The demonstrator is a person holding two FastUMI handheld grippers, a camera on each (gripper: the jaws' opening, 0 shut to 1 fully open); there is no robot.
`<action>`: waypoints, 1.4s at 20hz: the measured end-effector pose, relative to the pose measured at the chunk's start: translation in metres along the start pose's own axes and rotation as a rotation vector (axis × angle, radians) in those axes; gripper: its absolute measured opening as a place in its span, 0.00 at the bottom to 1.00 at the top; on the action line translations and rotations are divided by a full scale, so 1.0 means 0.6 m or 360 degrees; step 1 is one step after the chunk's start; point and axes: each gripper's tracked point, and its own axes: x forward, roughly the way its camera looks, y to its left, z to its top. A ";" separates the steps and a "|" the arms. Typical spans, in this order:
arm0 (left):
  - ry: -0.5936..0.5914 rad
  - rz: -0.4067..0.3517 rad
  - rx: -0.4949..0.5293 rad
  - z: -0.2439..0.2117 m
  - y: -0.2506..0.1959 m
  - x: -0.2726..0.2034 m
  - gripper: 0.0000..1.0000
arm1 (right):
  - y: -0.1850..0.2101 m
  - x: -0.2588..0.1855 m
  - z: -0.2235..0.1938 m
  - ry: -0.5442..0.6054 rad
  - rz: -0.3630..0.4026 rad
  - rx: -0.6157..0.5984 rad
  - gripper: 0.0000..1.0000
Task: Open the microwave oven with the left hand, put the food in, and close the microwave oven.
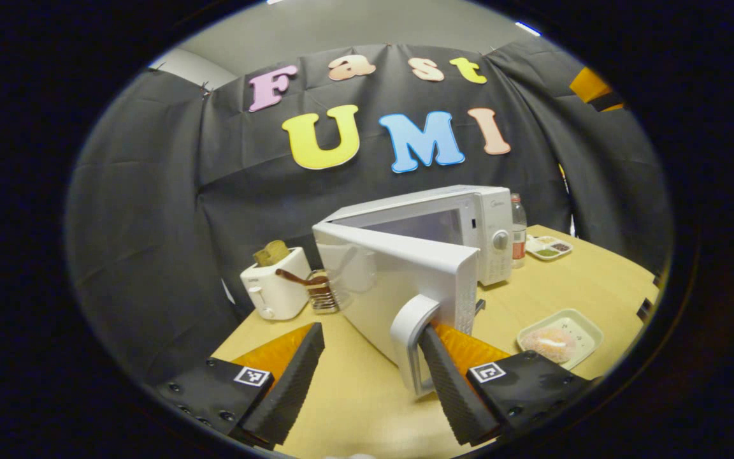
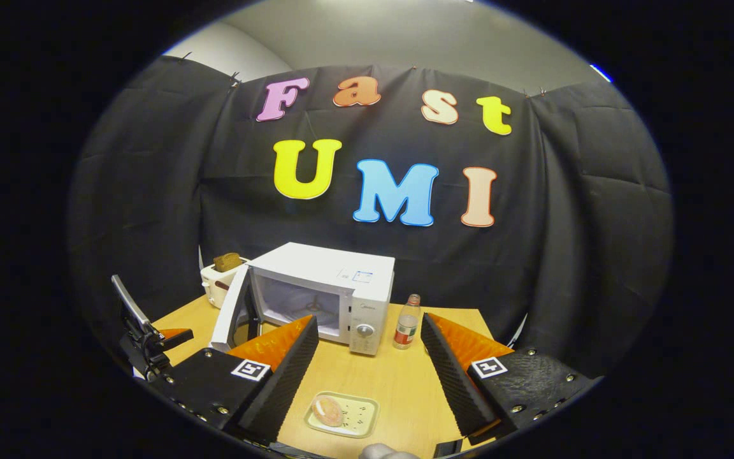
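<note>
- In the left gripper view, the left gripper (image 1: 372,341) is wide open. Its right finger sits inside the loop of the door handle (image 1: 413,341), and its left finger stands well apart from the handle, over the bare table (image 1: 354,395). It does not clamp anything.
- The microwave oven (image 1: 469,223) stands on the wooden table, and its door (image 1: 399,280) is swung partly open toward the camera. The white handle is on the near edge of the door.
- The food (image 1: 548,341), a pale pink round piece, lies on a small light tray (image 1: 587,325) on the table, to the right of the door and in front of the oven. It is outside the oven.
- Left of the oven there is a white toaster (image 1: 274,290) with a slice of bread (image 1: 271,253) standing in its slot. Between the toaster and the door I see a small rack (image 1: 321,290), partly hidden.
- Right of the oven a bottle (image 1: 518,229) stands upright, and near it lies a divided dish (image 1: 548,247) with small portions.
- In the right gripper view, the right gripper (image 2: 367,360) is also wide open and holds nothing. It hangs above the table, with the tray (image 2: 360,417) and the food (image 2: 327,410) below, between its fingers.
- In this view the oven (image 2: 341,280) shows its open cavity, the door (image 2: 230,309) stands out to the left, and the bottle (image 2: 408,322) is just beside the oven on its right side.
- At the left edge of this view a part of the other gripper (image 2: 144,338) is near the door.
</note>
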 end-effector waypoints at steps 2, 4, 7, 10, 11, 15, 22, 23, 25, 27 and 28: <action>0.0018 0.0048 0.0010 -0.015 0.044 -0.014 0.97 | 0.032 0.004 -0.002 0.0009 0.0041 -0.0001 0.99; 0.0034 0.0099 0.0005 -0.032 0.089 -0.030 0.98 | 0.061 0.005 -0.002 0.0017 0.0085 -0.0001 0.99; 0.0059 0.0145 -0.0069 -0.057 0.147 -0.041 0.98 | 0.093 0.006 0.004 0.0020 0.0131 -0.0023 0.99; 0.0089 0.0181 -0.0098 -0.070 0.181 -0.049 0.98 | 0.109 0.006 0.007 0.0014 0.0154 -0.0040 0.99; 0.0096 0.0200 -0.0099 -0.073 0.190 -0.052 0.98 | 0.113 0.005 0.008 0.0017 0.0159 -0.0045 0.99; 0.0091 0.0322 -0.0071 -0.075 0.237 -0.070 1.00 | 0.119 0.005 0.000 0.0036 0.0171 -0.0053 0.96; 0.0046 0.0421 -0.0077 -0.048 0.286 -0.090 0.97 | 0.120 0.008 -0.028 0.0081 0.0167 -0.0110 0.99; 0.0018 0.0433 -0.0072 -0.032 0.290 -0.099 0.96 | 0.114 0.010 -0.040 0.0102 0.0170 -0.0132 0.99; -0.0027 0.0443 -0.0068 0.002 0.290 -0.121 1.00 | 0.104 0.010 -0.077 0.0167 0.0189 -0.0141 0.99; -0.0065 0.0459 -0.0064 0.040 0.284 -0.147 1.00 | 0.093 0.006 -0.123 0.0260 0.0216 -0.0126 0.99; -0.0092 0.0456 -0.0052 0.064 0.278 -0.156 1.00 | 0.088 0.002 -0.147 0.0306 0.0227 -0.0120 0.99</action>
